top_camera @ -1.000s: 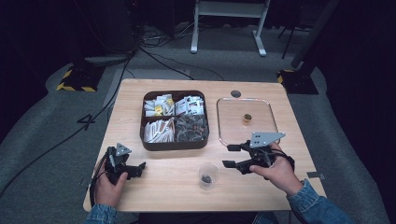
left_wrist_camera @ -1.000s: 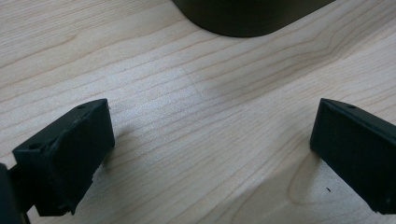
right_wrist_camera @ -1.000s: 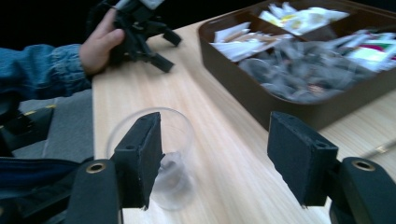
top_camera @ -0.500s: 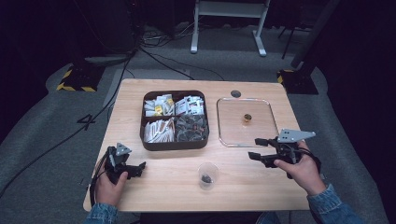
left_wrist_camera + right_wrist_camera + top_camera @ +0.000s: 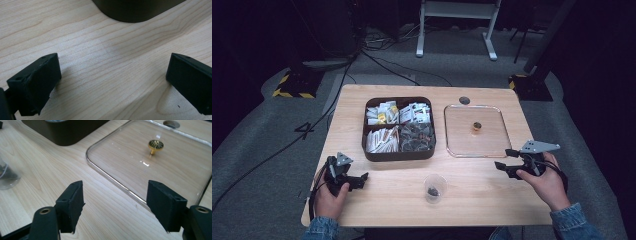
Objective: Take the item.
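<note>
Pale wooden tabletop under a dark room, with a clear glass lid lying flat just right of the brown compartment box. Right hand-held gripper just off the lid's near right corner, jaws apart and lately widening, nothing between them. Left hand-held gripper below the box's near left corner, jaws spread, empty; small clear cup between both.

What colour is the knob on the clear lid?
Gold knob; clearest in the right gripper view.

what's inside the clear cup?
The clear cup holds a small dark clump at its bottom; too small to identify. Its underside is hidden.
</note>
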A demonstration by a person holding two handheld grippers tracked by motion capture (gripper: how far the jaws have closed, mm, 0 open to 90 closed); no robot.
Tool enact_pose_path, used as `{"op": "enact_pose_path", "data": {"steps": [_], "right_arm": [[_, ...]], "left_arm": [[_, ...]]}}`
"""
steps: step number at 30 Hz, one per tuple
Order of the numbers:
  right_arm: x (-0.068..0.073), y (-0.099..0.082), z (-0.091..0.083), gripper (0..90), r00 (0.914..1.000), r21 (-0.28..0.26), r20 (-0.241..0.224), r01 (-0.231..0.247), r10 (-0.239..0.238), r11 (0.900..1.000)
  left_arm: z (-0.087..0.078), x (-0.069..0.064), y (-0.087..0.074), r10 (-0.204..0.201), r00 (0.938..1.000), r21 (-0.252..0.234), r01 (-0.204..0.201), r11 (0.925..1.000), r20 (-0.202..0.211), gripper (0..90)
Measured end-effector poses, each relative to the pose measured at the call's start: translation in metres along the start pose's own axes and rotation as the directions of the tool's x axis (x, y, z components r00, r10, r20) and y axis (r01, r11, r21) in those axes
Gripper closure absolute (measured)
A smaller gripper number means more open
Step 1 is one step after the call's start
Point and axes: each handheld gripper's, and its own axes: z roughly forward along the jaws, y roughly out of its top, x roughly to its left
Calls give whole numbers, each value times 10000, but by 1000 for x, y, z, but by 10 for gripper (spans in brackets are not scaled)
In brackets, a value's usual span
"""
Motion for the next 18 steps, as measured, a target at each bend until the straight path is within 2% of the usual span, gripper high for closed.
{"op": "enact_pose_path", "data": {"steps": [6, 11, 18], "right_arm": [[-14, -20, 7, 306, 9982, 11, 28, -591, 591, 9983], [-20, -33, 16, 303, 9954, -117, 4, -958, 959, 9953], [-21, -42, 24, 296, 9962, 143, 17, -869, 868, 9961]], "left_arm": [[0, 0, 0, 29, 10000, 4, -28, 10000, -15, 2], [0, 0, 0, 27, 10000, 6, -27, 10000, -9, 2], [0, 0, 0, 19, 10000, 5, -19, 10000, -7, 2]]}}
